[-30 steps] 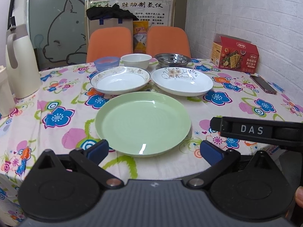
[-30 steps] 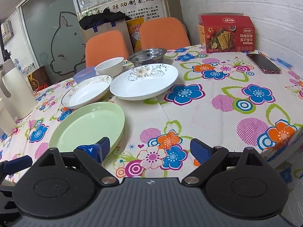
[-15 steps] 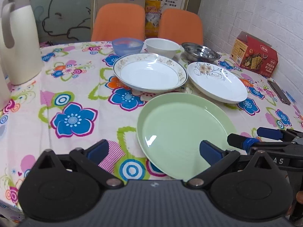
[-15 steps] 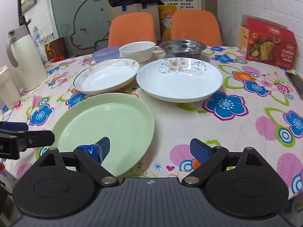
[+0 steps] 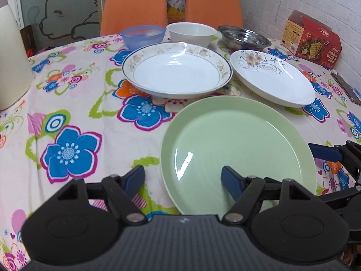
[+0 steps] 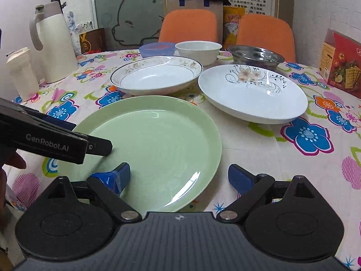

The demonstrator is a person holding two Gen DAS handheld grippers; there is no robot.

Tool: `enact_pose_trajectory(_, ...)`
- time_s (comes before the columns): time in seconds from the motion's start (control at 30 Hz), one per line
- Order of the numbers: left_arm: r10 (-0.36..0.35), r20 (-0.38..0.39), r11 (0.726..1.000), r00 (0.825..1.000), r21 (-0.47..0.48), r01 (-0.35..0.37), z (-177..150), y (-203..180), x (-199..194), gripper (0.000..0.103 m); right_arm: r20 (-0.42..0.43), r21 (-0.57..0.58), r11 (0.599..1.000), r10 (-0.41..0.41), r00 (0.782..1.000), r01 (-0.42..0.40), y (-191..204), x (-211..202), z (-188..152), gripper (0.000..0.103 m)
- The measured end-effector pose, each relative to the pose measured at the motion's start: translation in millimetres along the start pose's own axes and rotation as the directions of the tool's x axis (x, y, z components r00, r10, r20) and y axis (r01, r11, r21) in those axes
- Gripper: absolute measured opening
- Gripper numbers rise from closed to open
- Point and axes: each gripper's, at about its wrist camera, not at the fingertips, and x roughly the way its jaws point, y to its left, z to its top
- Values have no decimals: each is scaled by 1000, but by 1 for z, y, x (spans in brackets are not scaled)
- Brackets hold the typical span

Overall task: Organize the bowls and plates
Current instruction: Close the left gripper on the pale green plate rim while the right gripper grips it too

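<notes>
A pale green plate [image 5: 237, 149] [image 6: 153, 144] lies nearest on the flowered tablecloth. Behind it sit a gold-rimmed white plate [image 5: 177, 68] [image 6: 156, 74] and a white plate with a flower print [image 5: 270, 76] [image 6: 252, 92]. Farther back stand a blue bowl [image 5: 143, 35], a white bowl [image 5: 191, 32] and a steel bowl [image 5: 244, 39]. My left gripper [image 5: 182, 179] is open, low over the green plate's near left rim. My right gripper [image 6: 179, 178] is open over its near right rim. Neither holds anything.
A cream thermos jug [image 6: 53, 45] and a small white container [image 6: 21, 72] stand at the table's left. A red cracker box [image 5: 313, 40] and a dark phone [image 5: 345, 88] lie at the right. Two orange chairs [image 5: 133, 6] stand behind the table.
Both grippers have come forward and lower over the table edge, closing in on the green plate from either side. Both stay open; no dish has moved.
</notes>
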Motion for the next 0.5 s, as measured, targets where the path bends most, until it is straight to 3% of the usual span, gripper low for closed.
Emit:
enact_pose_trajectory(0.17, -8, -3, 1000, 1000, 18, 8, 2, -7, 2, 76, -10, -13, 1000, 20, 1000, -20, 7, 7, 8, 82)
enact_pose_trajectory(0.4, -9, 23, 1000, 1000, -3, 9, 0, -7, -2, 53, 25, 13, 1000, 24, 999, -24, 7, 3, 5, 74)
enact_pose_trajectory(0.5, 3, 12, 999, 1000, -43, -2, 0, 2, -9, 52, 43, 33, 999, 28, 999, -30, 18, -4, 11, 74)
